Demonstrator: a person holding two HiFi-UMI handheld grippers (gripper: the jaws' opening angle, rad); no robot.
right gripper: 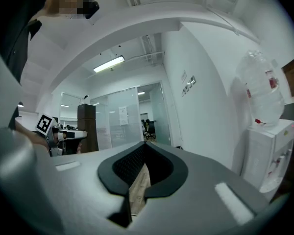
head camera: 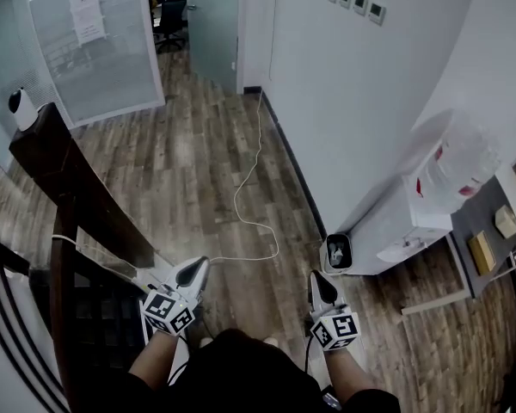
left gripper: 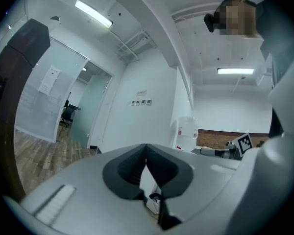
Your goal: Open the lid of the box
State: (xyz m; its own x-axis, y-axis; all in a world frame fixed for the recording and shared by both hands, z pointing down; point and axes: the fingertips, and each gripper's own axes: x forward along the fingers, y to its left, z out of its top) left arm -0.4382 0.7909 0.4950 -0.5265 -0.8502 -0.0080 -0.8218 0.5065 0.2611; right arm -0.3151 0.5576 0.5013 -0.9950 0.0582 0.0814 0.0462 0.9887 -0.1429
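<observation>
I stand on a wood floor with both grippers held close to my body, pointing forward. My left gripper (head camera: 195, 271) is shut with nothing between its jaws; in the left gripper view the jaws (left gripper: 146, 149) meet tip to tip. My right gripper (head camera: 316, 280) is shut and empty too, and its jaws (right gripper: 145, 148) are closed in the right gripper view. Neither is near a box. Two small cardboard boxes (head camera: 505, 220) lie on a grey shelf (head camera: 473, 222) at the far right, well away from both grippers.
A white water dispenser (head camera: 430, 196) with a bottle stands against the white wall to the right. Beside it sits a small bin (head camera: 337, 252). A white cable (head camera: 249, 188) trails over the floor ahead. A dark wooden counter (head camera: 69, 188) runs along my left. Glass partitions (head camera: 95, 41) stand far ahead.
</observation>
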